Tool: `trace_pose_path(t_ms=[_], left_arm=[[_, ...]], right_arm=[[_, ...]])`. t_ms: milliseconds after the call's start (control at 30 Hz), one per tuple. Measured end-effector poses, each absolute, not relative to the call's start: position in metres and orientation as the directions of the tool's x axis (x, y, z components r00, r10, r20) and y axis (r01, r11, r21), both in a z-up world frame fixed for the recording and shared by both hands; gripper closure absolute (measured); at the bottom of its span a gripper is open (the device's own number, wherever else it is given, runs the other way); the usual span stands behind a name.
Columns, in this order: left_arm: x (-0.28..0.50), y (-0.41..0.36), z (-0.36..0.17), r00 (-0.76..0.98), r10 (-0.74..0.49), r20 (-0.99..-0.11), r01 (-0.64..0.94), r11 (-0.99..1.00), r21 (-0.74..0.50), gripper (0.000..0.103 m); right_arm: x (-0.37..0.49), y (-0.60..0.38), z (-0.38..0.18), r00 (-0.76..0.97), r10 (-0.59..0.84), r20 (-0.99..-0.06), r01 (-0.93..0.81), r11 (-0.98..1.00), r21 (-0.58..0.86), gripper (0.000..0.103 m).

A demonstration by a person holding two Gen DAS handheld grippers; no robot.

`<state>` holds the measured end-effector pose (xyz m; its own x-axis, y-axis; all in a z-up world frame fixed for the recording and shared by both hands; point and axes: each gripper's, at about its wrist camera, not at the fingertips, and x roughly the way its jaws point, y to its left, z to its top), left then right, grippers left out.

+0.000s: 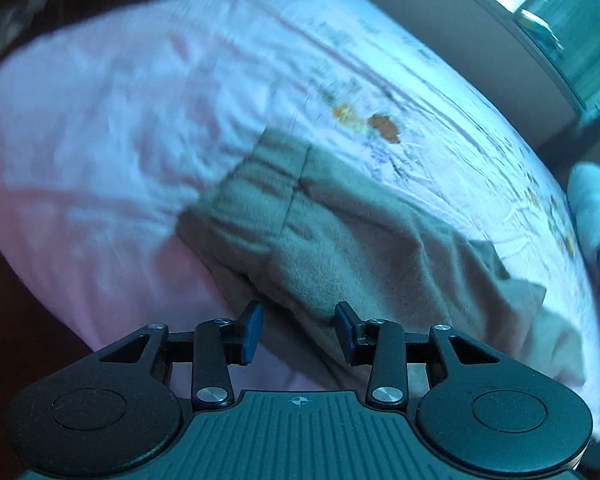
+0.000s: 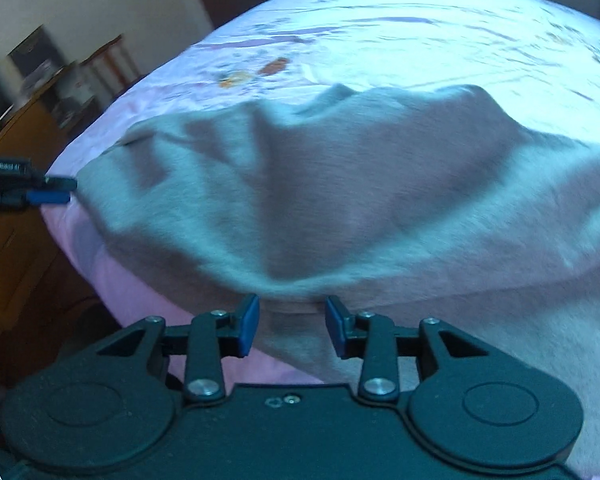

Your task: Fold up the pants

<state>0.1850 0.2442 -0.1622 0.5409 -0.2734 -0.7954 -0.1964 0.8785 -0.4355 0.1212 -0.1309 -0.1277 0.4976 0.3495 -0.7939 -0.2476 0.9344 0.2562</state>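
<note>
bed: a pink sheet [image 1: 100,120] covered it
pants: grey pants [image 2: 300,184] lay crosswise just beyond both grippers
left gripper [image 1: 299,330]: jaws apart, empty
right gripper [image 2: 292,326]: jaws apart, straddling the near hem, nothing gripped

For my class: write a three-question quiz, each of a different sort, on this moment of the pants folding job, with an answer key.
1. True or false: the grey pants lie on a bed with a pink sheet.
2. Multiple choice: the left gripper is (A) open, (B) shut on a pillow, (C) out of view.
3. Fill in: in the right wrist view, the right gripper has its jaws ____ with pants fabric between the blue pads.

Key: 1 true. 2 A. 3 open.
</note>
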Motion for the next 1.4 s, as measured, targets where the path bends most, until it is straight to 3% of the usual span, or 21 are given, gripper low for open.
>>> trace_pose_path(t_ms=[167,200,233,267,500,633,1000,1167,1233,1267,1333,1367,1400], left_arm=[[0.195,0.238,-0.174,0.585,-0.253,-0.77,-0.248,0.848,-0.468,0.065],[0.195,0.235,-0.174,0.597,-0.233,-0.768,-0.247,0.857,-0.452,0.068],[0.196,0.233,-0.174,0.602,-0.216,-0.769,-0.239,0.87,-0.431,0.081],[0.197,0.231,-0.174,0.601,-0.213,-0.77,-0.23,0.877,-0.422,0.083],[0.198,0.231,-0.177,0.612,-0.195,-0.766,-0.212,0.893,-0.397,0.084],[0.196,0.233,-0.177,0.626,-0.19,-0.756,-0.205,0.895,-0.395,0.086],[0.2,0.249,-0.169,0.66,-0.158,-0.734,-0.195,0.908,-0.371,0.087],[0.194,0.247,-0.183,0.644,-0.151,-0.75,-0.216,0.904,-0.368,0.087],[0.194,0.248,-0.188,0.63,-0.161,-0.76,-0.219,0.902,-0.373,0.087],[0.193,0.247,-0.19,0.628,-0.164,-0.761,-0.219,0.901,-0.375,0.087],[0.194,0.246,-0.193,0.618,-0.17,-0.768,-0.218,0.901,-0.375,0.087],[0.193,0.245,-0.195,0.614,-0.172,-0.77,-0.219,0.9,-0.376,0.087],[0.192,0.244,-0.196,0.61,-0.177,-0.772,-0.218,0.9,-0.378,0.087]], right_arm=[[0.129,-0.147,-0.14,0.466,0.373,-0.802,-0.146,0.927,0.347,0.06],[0.131,-0.151,-0.144,0.457,0.388,-0.8,-0.116,0.918,0.378,0.06],[0.133,-0.155,-0.146,0.454,0.403,-0.795,-0.084,0.908,0.411,0.06],[0.134,-0.16,-0.149,0.454,0.417,-0.787,-0.052,0.894,0.444,0.06],[0.142,-0.175,-0.16,0.477,0.433,-0.765,0.115,0.832,0.542,0.084],[0.143,-0.169,-0.16,0.488,0.437,-0.755,0.109,0.828,0.55,0.099],[0.123,-0.147,-0.118,0.524,0.495,-0.693,-0.053,0.831,0.554,0.103],[0.121,-0.124,-0.123,0.494,0.492,-0.717,-0.12,0.856,0.504,0.103],[0.124,-0.128,-0.129,0.467,0.504,-0.727,-0.081,0.843,0.532,0.094],[0.123,-0.132,-0.128,0.479,0.5,-0.722,-0.069,0.841,0.537,0.083],[0.121,-0.143,-0.129,0.496,0.475,-0.727,-0.031,0.846,0.532,0.075],[0.122,-0.15,-0.13,0.501,0.468,-0.728,-0.005,0.842,0.539,0.065],[0.123,-0.157,-0.132,0.505,0.464,-0.728,0.024,0.836,0.549,0.046]])
